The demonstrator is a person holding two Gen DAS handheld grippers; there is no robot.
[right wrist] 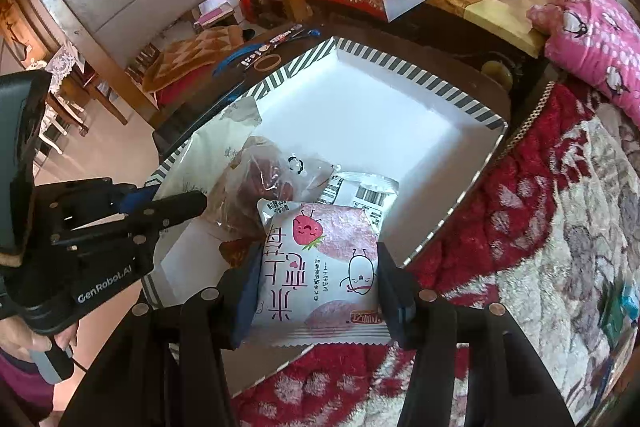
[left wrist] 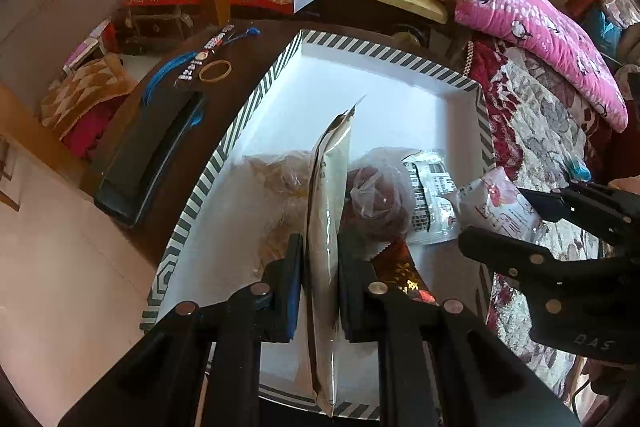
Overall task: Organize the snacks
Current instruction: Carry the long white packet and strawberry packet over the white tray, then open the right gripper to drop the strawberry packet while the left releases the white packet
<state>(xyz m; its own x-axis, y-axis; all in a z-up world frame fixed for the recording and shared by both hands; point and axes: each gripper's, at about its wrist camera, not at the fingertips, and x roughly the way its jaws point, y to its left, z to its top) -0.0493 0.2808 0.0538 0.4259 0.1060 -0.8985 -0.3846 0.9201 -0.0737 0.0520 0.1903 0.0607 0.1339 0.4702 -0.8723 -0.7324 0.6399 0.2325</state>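
The left gripper [left wrist: 320, 287] clamps a flat beige foil pouch [left wrist: 326, 227] edge-up, its long axis toward the far edge of the white striped-rim cardboard box [left wrist: 360, 51]; the right gripper [right wrist: 316, 291] grips a pink strawberry snack packet [right wrist: 320, 267] above the box's near-right corner

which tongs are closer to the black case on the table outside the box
Left. The left tongs, shut on a beige pouch, sit over the box's near-left part beside the black case; the right tongs hold a pink packet at the far side.
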